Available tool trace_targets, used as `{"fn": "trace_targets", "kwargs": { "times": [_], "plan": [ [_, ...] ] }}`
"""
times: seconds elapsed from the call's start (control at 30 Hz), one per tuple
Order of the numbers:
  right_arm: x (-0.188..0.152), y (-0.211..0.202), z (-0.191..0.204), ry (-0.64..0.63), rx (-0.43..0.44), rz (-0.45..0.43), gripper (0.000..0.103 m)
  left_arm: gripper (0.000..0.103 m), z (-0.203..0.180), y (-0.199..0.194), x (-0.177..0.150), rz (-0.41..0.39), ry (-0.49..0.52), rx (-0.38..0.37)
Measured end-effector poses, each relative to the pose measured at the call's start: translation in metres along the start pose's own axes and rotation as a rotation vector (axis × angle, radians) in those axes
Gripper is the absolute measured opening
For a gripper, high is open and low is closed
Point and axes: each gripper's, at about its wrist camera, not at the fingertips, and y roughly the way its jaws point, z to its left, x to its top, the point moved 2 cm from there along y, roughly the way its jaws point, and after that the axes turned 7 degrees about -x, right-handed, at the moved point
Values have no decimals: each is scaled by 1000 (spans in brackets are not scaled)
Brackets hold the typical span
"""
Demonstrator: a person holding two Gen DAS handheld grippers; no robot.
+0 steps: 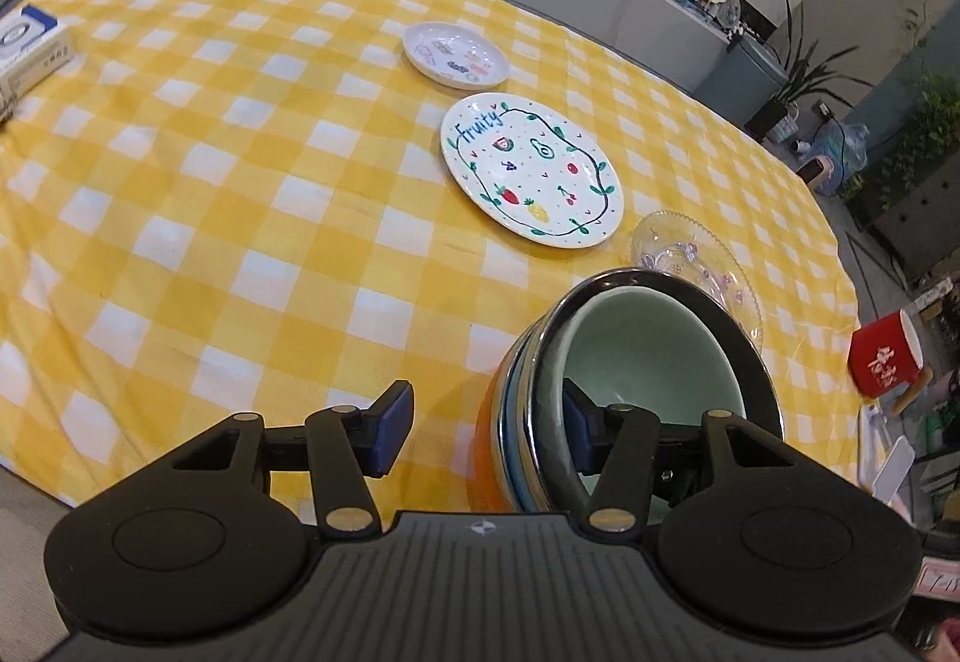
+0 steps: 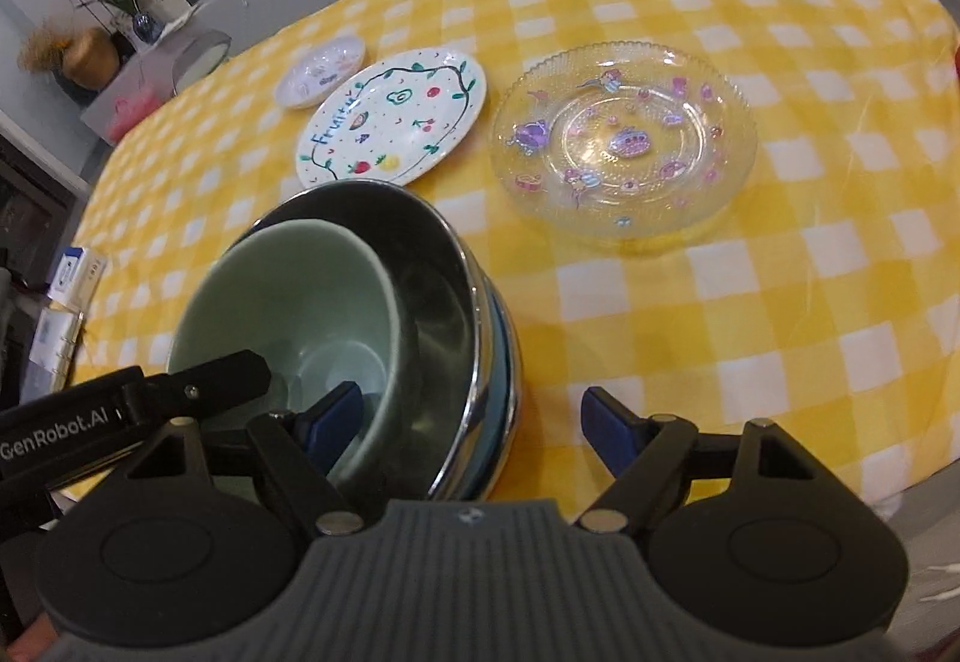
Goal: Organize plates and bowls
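While both my tongs tilt steeply down over the stacked bowls point(image 2: 372, 302), my left gripper point(image 1: 486, 425) stands spread astride their near rim. My right gripper point(image 2: 474, 425) gapes too, pinching nothing, one finger inside the green bowl point(image 2: 288, 314).

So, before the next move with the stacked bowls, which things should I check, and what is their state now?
1. Left gripper open: ok, its jaws straddle the bowl stack's rim with a gap.
2. Right gripper open: ok, its jaws also straddle the rim.
3. Green bowl seated inside the dark bowl: not ok, it sits tilted against one side.
4. Pads touching the rim: cannot tell.
5. Glass plate apart from the stack: ok.
6. Fruity plate apart from the stack: cannot tell, the dark bowl's rim hides its near edge.
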Motion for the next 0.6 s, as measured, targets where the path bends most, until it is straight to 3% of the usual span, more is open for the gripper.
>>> {"fn": "trace_targets", "kwargs": {
  "times": [0.17,0.4,0.6],
  "plan": [
    [-5,5,13,-36,72,35,80,65,-2,3,-1,9,20,27],
    [-7,6,16,-21,64,-21,80,66,4,3,1,15,-16,-2],
    [-4,4,33,-119,19,-77,80,65,10,1,2,16,-19,32]
  ]
}}
